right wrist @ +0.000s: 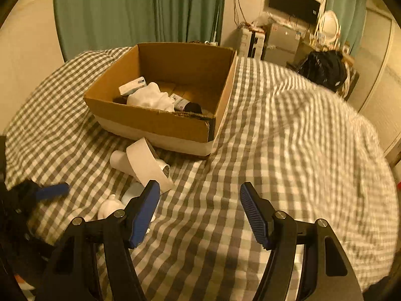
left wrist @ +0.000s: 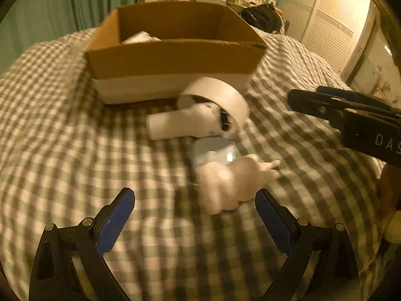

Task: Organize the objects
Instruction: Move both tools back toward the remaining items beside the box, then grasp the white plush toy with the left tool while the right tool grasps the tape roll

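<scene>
An open cardboard box (left wrist: 175, 57) (right wrist: 160, 123) stands on the checked bedspread and holds a white cloth (right wrist: 153, 97), a white tube (right wrist: 132, 86) and a dark bottle (right wrist: 186, 105). In front of it lie a white VR controller with a ring (left wrist: 208, 107) (right wrist: 145, 165), a pale blue rounded item (left wrist: 213, 150) and a blurred white plush toy (left wrist: 230, 183) (right wrist: 110, 207). My left gripper (left wrist: 195, 215) is open, just short of the toy. My right gripper (right wrist: 200, 213) is open and empty over bare bedspread, to the right of these things; it also shows in the left wrist view (left wrist: 345, 110).
The checked bedspread (right wrist: 288, 150) spreads to the right of the box. Green curtains (right wrist: 137, 10), a cluttered desk with a monitor (right wrist: 293, 2), a black bag (right wrist: 323, 67) and louvred closet doors (left wrist: 330, 25) stand beyond the bed.
</scene>
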`<state>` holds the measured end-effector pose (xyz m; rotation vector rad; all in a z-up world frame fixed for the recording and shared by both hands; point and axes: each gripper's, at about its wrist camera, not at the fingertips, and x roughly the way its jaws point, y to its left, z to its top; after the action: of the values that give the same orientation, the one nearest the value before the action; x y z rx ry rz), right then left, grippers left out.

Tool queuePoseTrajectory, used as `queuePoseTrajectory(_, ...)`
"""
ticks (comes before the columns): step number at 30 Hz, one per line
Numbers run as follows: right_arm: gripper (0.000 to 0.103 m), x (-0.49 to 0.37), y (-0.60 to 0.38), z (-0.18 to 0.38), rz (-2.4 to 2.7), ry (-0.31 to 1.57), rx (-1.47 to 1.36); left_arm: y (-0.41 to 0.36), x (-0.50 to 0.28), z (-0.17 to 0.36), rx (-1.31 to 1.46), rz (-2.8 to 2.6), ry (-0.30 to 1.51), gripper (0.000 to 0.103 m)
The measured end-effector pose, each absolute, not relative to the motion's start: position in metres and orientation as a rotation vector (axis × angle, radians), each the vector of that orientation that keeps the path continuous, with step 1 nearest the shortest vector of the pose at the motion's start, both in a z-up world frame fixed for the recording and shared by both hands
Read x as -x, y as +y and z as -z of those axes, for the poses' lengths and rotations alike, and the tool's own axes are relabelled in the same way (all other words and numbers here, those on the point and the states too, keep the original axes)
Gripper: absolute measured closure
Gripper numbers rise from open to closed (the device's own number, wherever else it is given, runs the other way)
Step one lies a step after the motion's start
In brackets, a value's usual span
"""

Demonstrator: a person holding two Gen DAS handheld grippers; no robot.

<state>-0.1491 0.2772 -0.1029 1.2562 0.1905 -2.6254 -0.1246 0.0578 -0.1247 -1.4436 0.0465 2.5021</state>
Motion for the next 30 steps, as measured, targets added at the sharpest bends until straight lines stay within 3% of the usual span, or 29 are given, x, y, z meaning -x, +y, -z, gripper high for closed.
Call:
queuePoseTrajectory(9,0.037,0.149,0.294,0.113,2.614,0.021,-1.271,0.085,0.150,0.143,1.461,-2.459,0.027,0.006)
queuePoseTrajectory(11,0.037,0.150,0.295,0.115,2.614,0.003,-1.287,0.080,0.156,0.149,1.485,-2.438,-0.024,0.023)
queuePoseTrajectory(12,0.037,0.151,0.296,0.116,2.613,-0.005,-1.290,0.076,0.158,0.151,1.507,-2.412,-0.056,0.037)
queuePoseTrajectory(20,0.037,0.148,0.290,0.112,2.616,0.015,-1.269,0.042,0.144,0.122,1.450,-2.507,-0.061,0.037)
queuePoseTrajectory(30,0.037,0.175,0.236,0.120,2.489,0.190,-1.294,0.000,0.143,0.103,1.378,-2.712,0.139,0.037)
